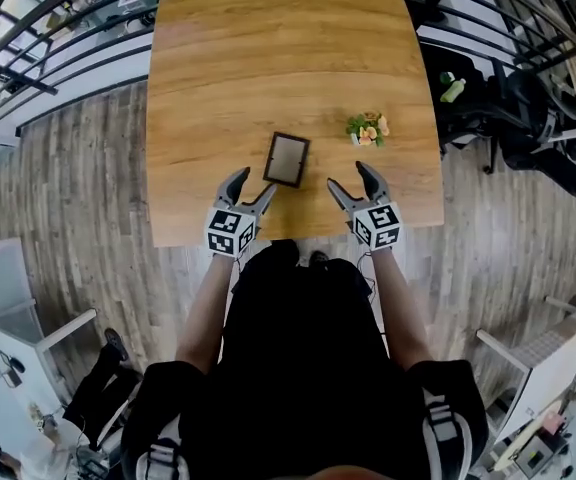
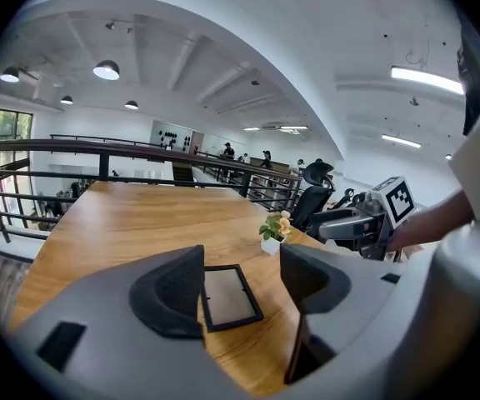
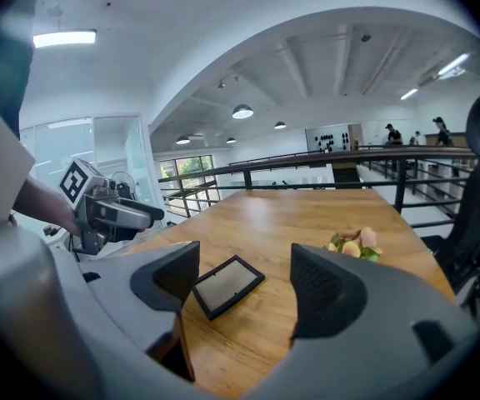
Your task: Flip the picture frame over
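— So, tool state, quick?
— Both wide, nothing held. left gripper has its jaws well apart, right gripper the same. Each gripper view shows only tabletop and the frame further off between the pads
— Frame?
— picture frame lies flat on the wooden table, near the front edge, just ahead of the two grippers and between them, untouched. Dark border, pale panel facing up; can't tell if that's front or back
— Risks from here?
— Main one: it's flat on the wood with no lip to get under. A jaw coming in low would likely just push it, so it slides up the table or spins instead of lifting
— Anything else?
— If only one side gets pried up, the frame could tip, slip off the pad and slap back down. Pinched on the thin border at one corner by one tool, it may pivot and drop mid-flip
— Neighbours?
— small flower pot sits near, to the right, beyond the right gripper. A wide swing, or the frame shoved that way, could knock it over. The front edge is close too, so dragging the frame back for a grip risks it going off
— Stage?
— My guess: approach only, flip not yet started
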### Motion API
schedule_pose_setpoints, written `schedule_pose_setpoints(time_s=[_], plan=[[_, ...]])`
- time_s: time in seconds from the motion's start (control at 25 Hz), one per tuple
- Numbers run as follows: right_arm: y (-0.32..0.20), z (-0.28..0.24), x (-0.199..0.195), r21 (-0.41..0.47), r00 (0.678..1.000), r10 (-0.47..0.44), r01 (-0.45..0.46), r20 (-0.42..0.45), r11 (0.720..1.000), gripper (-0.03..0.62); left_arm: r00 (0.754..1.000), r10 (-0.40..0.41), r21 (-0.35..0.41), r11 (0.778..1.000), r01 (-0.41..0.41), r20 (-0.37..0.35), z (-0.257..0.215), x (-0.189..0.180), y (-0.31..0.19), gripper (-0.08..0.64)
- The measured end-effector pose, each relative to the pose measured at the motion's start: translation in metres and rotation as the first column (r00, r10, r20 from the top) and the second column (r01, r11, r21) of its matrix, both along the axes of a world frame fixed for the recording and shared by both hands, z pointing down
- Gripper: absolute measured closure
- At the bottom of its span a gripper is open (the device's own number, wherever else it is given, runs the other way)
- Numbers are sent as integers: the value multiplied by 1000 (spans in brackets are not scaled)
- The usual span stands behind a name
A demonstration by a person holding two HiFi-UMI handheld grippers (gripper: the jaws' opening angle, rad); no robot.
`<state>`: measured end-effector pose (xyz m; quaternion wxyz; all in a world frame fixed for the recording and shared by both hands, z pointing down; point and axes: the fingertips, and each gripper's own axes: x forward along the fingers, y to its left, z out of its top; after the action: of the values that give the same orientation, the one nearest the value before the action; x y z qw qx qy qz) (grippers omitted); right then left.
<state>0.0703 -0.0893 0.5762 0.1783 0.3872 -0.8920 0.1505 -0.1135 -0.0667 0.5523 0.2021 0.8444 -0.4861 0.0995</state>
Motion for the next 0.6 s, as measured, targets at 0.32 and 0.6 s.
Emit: schedule_pose_setpoints(time_s=[0.32,0.6], plan=[[-17,7,-38,-11,999,43,-43,32,999,253,998,65,-24,998,-64,11,14,-12,-18,249],[-17,11,-45,-29,1000,18,-18,2,999,253,999,52,-55,997,-52,-4,26,-17,-20,249]])
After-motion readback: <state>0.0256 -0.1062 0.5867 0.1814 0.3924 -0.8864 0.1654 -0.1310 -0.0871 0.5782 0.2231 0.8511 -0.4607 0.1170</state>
